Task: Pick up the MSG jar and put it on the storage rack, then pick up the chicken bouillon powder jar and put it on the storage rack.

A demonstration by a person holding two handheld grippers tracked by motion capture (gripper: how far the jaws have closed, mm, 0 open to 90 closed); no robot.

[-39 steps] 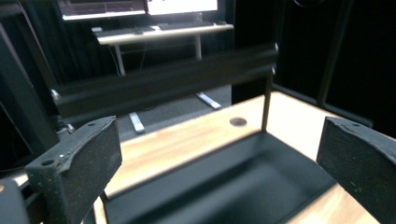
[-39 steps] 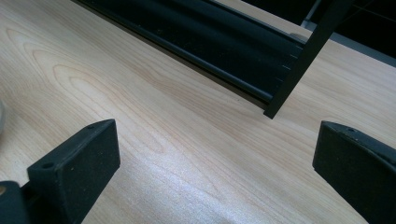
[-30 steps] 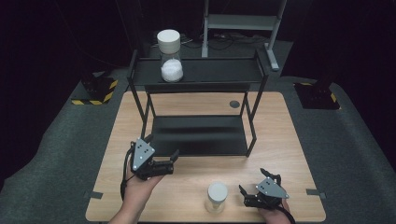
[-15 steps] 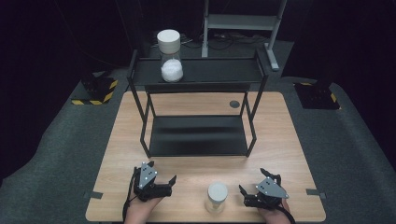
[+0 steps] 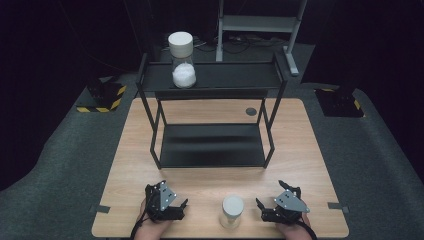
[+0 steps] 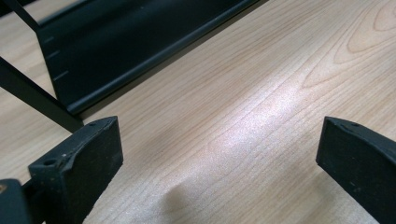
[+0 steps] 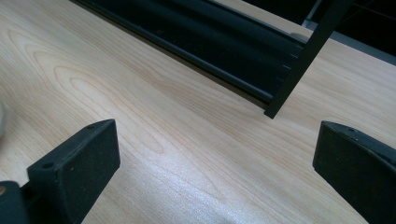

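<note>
A small clear glass jar with a white round lid (image 5: 232,211) stands upright on the light wooden table (image 5: 210,186), close to its near edge, right of that edge's middle. What it contains cannot be made out.

Left gripper (image 5: 181,206) and right gripper (image 5: 261,209) rest low, jaws spread wide.

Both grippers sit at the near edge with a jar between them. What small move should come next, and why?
Probably bring the right gripper sideways toward the jar: its jaws stand open and empty, the jar stands upright close beside it, and the shelf rack has room.
</note>
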